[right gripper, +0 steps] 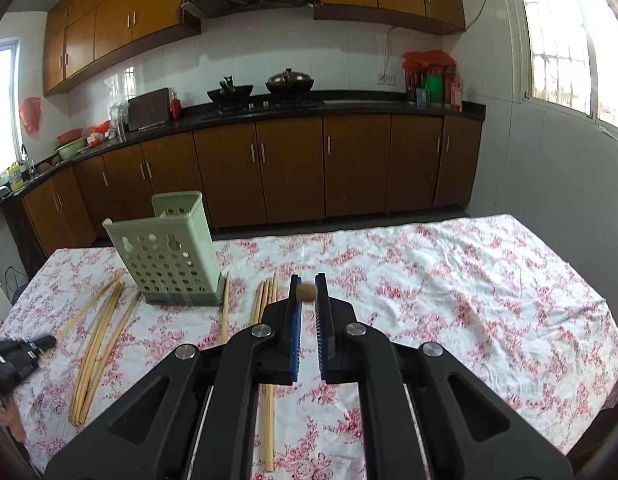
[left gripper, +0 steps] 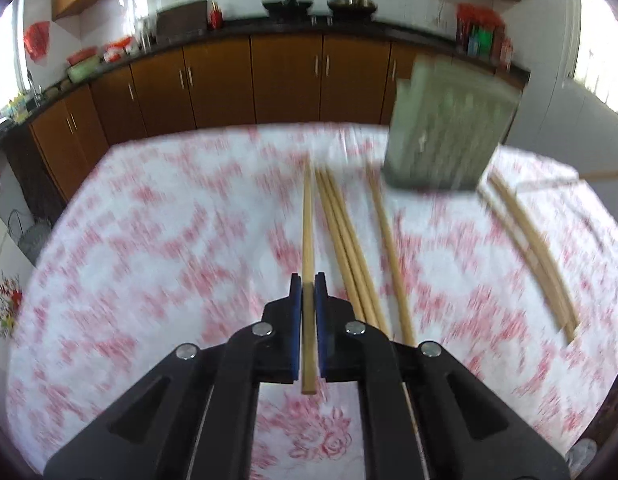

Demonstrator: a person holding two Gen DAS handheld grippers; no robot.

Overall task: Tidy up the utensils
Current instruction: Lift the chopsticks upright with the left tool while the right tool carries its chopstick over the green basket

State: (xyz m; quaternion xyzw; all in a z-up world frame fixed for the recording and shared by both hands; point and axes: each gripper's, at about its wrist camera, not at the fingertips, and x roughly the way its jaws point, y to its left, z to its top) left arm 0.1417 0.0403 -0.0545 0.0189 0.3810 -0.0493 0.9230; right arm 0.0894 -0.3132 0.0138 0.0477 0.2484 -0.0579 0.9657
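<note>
My left gripper (left gripper: 307, 280) is shut on one wooden chopstick (left gripper: 307, 216), which points forward over the table; the view is motion-blurred. Several loose chopsticks (left gripper: 349, 240) lie to its right, and more chopsticks (left gripper: 529, 240) lie at the far right. The green perforated utensil holder (left gripper: 445, 128) stands ahead right. In the right wrist view my right gripper (right gripper: 307, 285) is shut on a small brown ball (right gripper: 307, 293) at its tips. The holder (right gripper: 167, 252) stands to its left, with chopsticks (right gripper: 101, 332) scattered around it. The left gripper (right gripper: 25, 350) shows at the left edge.
The table carries a white cloth with red flowers (right gripper: 449, 300). Brown kitchen cabinets (right gripper: 289, 168) and a dark counter with pots (right gripper: 289, 80) run behind the table. A window (right gripper: 569, 40) is at the right.
</note>
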